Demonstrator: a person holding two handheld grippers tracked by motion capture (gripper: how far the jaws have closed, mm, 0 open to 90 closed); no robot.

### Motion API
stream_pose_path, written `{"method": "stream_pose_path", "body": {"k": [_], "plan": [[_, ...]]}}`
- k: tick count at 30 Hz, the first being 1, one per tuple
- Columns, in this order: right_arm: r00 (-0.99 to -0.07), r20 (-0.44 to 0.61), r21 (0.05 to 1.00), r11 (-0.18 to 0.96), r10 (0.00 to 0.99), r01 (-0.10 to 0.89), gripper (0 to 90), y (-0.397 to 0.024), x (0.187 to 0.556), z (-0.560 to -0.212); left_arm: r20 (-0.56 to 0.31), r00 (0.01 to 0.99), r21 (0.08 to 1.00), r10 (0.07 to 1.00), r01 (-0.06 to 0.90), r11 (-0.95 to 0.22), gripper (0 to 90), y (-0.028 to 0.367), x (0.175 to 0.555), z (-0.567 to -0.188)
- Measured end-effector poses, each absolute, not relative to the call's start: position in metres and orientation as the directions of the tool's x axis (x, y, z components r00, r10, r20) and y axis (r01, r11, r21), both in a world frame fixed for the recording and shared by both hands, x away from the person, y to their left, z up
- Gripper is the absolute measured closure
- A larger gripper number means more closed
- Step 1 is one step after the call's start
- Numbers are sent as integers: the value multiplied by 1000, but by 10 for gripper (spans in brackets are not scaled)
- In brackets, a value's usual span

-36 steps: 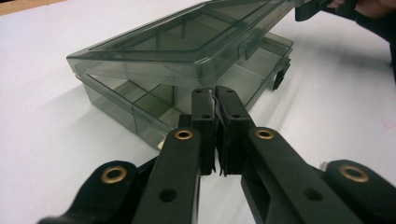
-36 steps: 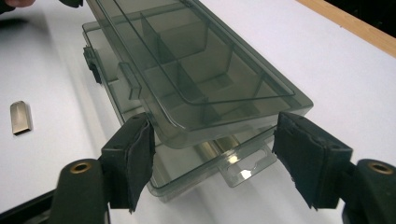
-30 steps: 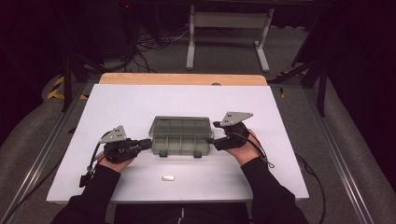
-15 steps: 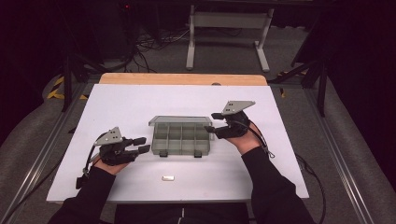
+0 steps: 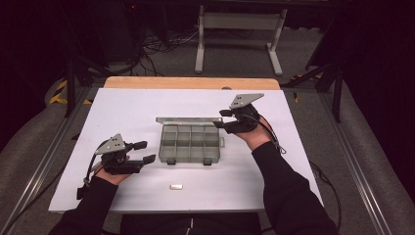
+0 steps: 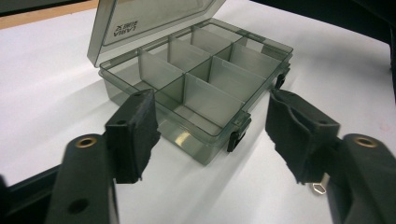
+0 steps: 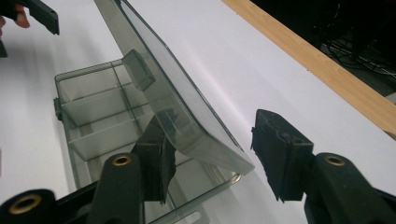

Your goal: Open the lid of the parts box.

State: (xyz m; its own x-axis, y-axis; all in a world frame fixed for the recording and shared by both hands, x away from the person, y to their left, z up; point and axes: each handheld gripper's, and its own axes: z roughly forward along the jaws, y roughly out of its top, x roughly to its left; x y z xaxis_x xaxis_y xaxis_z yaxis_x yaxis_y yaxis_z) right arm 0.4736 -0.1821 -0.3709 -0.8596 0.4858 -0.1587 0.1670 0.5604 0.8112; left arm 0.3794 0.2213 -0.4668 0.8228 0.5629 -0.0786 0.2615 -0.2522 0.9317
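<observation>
Tabletop: a white rectangular tabletop (image 5: 122, 112) with a bare wooden strip along its far edge is seen carrying everything; the work is kept to its middle, within reach of both hands.

Box: a smoky grey translucent plastic compartment box (image 5: 190, 143) is set at the tabletop's centre, its eight or so divided cells apparently empty and its dark front latches undone.

Lid: the box's clear hinged lid (image 5: 188, 120) is stood up along the far edge, judged to be mid-swing or propped so the cells are exposed.

Right gripper: the black two-jaw right gripper (image 5: 222, 119) is held at the box's far right corner, fingers spread with the lid's corner between them but not clamped, probably to steady the lid.

Left gripper: the black left gripper (image 5: 145, 152) is held just left of the box, fingers parted and empty, aimed at the near corner.

Small piece: a small pale metal piece (image 5: 175, 186) is left lying alone near the front edge, clear of the box.
</observation>
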Motion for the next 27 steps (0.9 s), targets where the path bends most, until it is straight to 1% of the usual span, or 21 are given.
{"method": "stream_pose_path", "body": {"k": [10, 19, 22, 27], "plan": [[-850, -141, 819, 542, 508, 188, 538, -180, 491, -365, -42, 812, 939, 582, 232, -255, 221, 229, 375, -467], [-841, -131, 825, 528, 524, 201, 552, -177, 504, -364, -40, 812, 943, 582, 224, -248, 193, 234, 373, -469], [-838, -143, 818, 539, 527, 200, 556, -175, 509, -363, -34, 805, 943, 592, 223, -249, 181, 234, 372, -469], [-833, -149, 811, 547, 533, 205, 568, -173, 517, -363, -43, 795, 939, 605, 239, -248, 178, 236, 374, -470]]}}
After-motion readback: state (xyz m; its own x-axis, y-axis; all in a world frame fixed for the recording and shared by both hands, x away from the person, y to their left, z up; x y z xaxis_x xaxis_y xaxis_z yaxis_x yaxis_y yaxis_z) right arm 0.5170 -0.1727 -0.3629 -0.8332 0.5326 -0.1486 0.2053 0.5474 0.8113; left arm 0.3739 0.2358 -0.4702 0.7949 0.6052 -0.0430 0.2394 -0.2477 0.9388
